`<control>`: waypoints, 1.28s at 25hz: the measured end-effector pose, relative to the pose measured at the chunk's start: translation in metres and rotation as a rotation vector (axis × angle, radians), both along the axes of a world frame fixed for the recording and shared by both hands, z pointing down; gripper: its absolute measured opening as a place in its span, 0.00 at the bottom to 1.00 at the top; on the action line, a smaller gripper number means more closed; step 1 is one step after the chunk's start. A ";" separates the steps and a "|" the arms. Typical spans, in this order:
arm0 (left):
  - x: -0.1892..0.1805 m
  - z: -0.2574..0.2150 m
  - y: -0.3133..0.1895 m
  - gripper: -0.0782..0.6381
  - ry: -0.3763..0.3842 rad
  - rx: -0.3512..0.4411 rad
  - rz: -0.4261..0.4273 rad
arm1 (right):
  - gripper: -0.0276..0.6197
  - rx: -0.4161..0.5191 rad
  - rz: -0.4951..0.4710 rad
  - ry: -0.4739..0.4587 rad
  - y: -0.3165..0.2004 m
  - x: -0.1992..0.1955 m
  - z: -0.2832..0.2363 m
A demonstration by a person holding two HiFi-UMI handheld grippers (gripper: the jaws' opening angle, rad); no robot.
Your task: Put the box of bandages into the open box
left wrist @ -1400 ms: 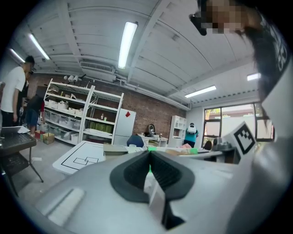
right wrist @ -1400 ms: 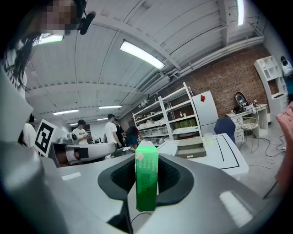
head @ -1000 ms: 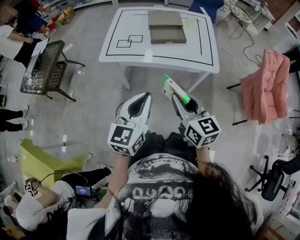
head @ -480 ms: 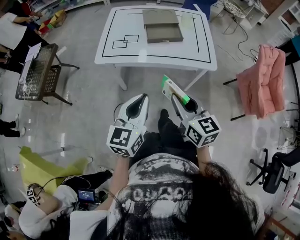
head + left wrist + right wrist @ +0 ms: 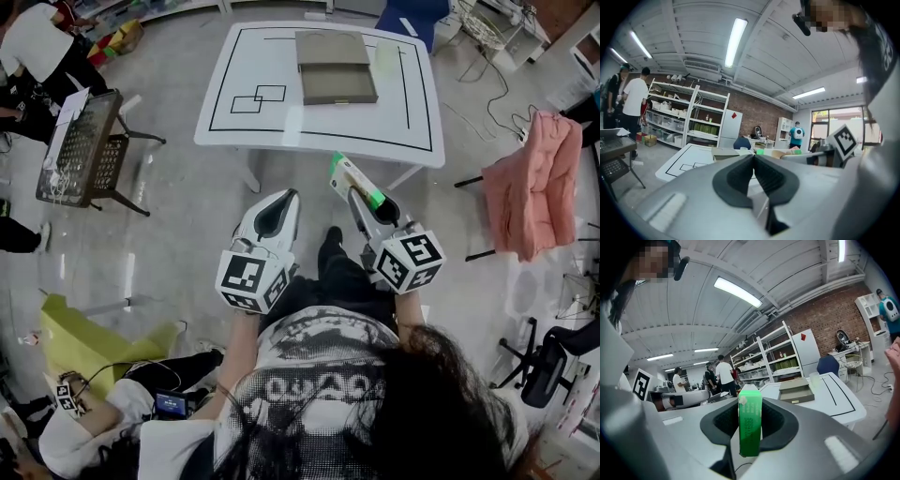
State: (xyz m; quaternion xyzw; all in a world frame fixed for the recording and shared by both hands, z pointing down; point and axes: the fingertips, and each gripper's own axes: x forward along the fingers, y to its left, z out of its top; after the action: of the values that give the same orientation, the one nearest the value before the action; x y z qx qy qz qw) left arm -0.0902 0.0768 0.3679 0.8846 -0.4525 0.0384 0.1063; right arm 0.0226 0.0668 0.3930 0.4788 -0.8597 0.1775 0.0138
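My right gripper [image 5: 366, 200] [image 5: 750, 420] is shut on the green and white box of bandages [image 5: 350, 179] [image 5: 750, 420], which sticks up and forward from between the dark pads. Level with it on the left, my left gripper [image 5: 274, 208] [image 5: 754, 161] is shut, its pads meeting with nothing between them. The open box [image 5: 335, 67] [image 5: 797, 390] is flat and grey-brown, its lid folded back, and lies on the white table [image 5: 281, 122] ahead. Both grippers are held above the floor, short of the table's near edge.
A black square outline [image 5: 259, 97] is marked on the table left of the open box. A mesh side table [image 5: 82, 145] stands at left, a chair with a pink garment [image 5: 530, 183] at right. People stand and sit at the left, and shelving [image 5: 675, 119] lines the far wall.
The table and the open box have shifted slightly in the head view as the person moves. Both grippers keep their pose, and the box of bandages stays gripped.
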 end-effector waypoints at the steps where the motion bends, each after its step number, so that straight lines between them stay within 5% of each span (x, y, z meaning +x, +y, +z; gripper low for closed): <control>1: 0.002 0.000 -0.010 0.11 -0.003 -0.001 -0.001 | 0.17 0.000 -0.002 -0.004 -0.010 0.002 0.000; 16: 0.064 -0.005 -0.151 0.11 -0.038 -0.024 -0.021 | 0.17 -0.028 -0.008 -0.040 -0.152 0.070 0.009; 32: 0.117 0.007 -0.216 0.11 -0.067 -0.054 -0.027 | 0.17 -0.076 -0.054 -0.065 -0.220 0.110 0.031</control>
State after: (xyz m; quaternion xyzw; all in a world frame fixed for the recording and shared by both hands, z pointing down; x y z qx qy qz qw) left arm 0.0265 -0.1394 0.3750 0.8734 -0.4665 0.0788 0.1157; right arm 0.1322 -0.1533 0.4244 0.4486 -0.8650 0.2249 0.0086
